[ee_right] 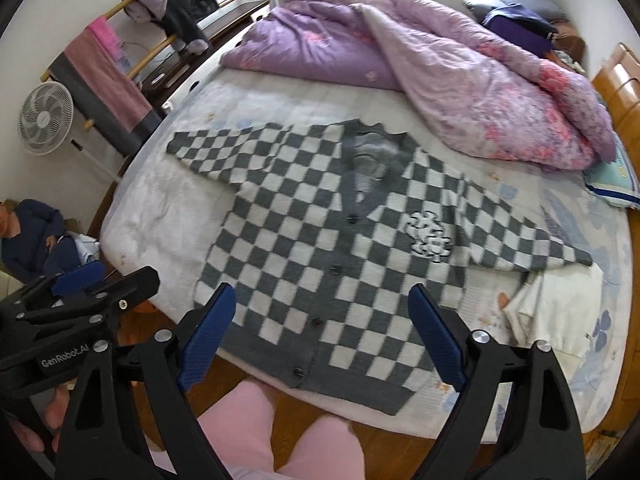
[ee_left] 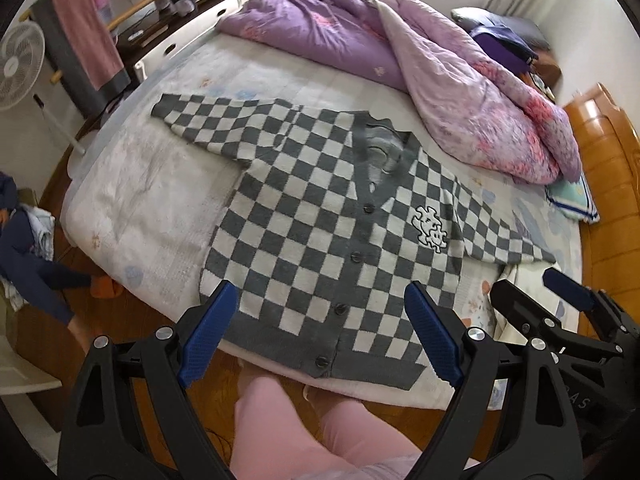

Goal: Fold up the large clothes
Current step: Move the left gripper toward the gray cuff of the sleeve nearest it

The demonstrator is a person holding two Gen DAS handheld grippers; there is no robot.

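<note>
Left wrist view: cardigan (ee_left: 320, 236) flat on the bed (ee_left: 132, 216), buttoned, sleeves spread.
Progress: no fold made; all folds left.
Left gripper (ee_left: 320, 336): jaws wide, empty.
Right gripper (ee_right: 324, 332): jaws wide, empty, above hem.

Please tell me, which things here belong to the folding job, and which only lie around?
Job: cardigan, spread flat on the bed; left gripper and right gripper, both open and empty.

Lying about: quilt, fan, towel, pillow.
</note>
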